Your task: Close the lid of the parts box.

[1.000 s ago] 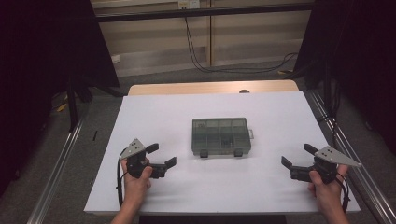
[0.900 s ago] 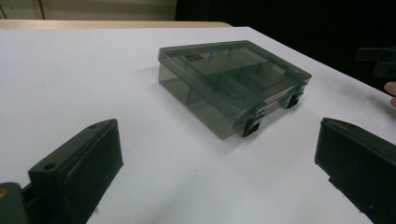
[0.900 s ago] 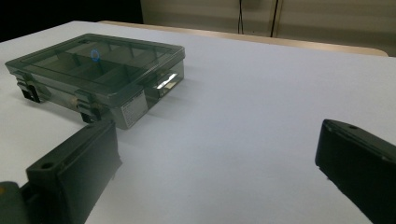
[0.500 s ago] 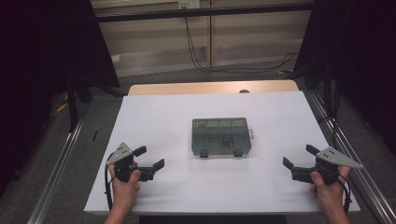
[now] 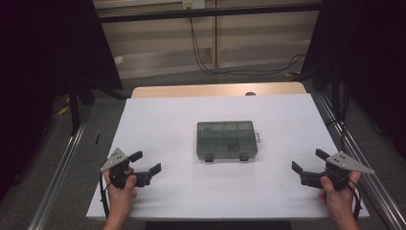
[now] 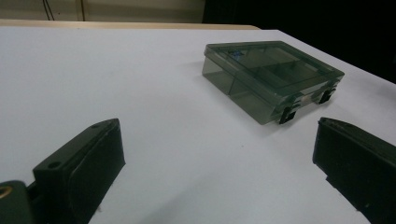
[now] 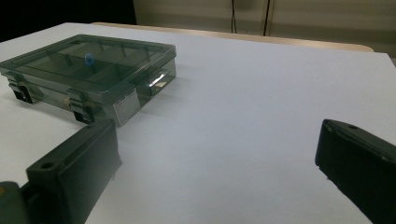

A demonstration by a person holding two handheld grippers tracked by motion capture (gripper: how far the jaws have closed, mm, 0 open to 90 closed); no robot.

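A translucent grey-green compartment box (image 5: 226,139) lies closed in the middle of the white table (image 5: 172,120), its two black latches facing the near edge. My left gripper (image 5: 146,163) hovers open near the front left corner, nothing between its jaws; its own view shows the box (image 6: 272,79) ahead to the right. My right gripper (image 5: 306,160) is open near the front right edge, also empty, with the box (image 7: 91,72) ahead to its left. Both grippers are well apart from the box.
The white table top has a wooden strip (image 5: 218,89) at its far edge. Metal rails (image 5: 57,172) run along both sides of the table. Cables (image 5: 206,52) hang against the back wall.
My left gripper has drawn back toward the near left corner of the table. My right gripper has shifted slightly nearer the front edge. The box has not moved.
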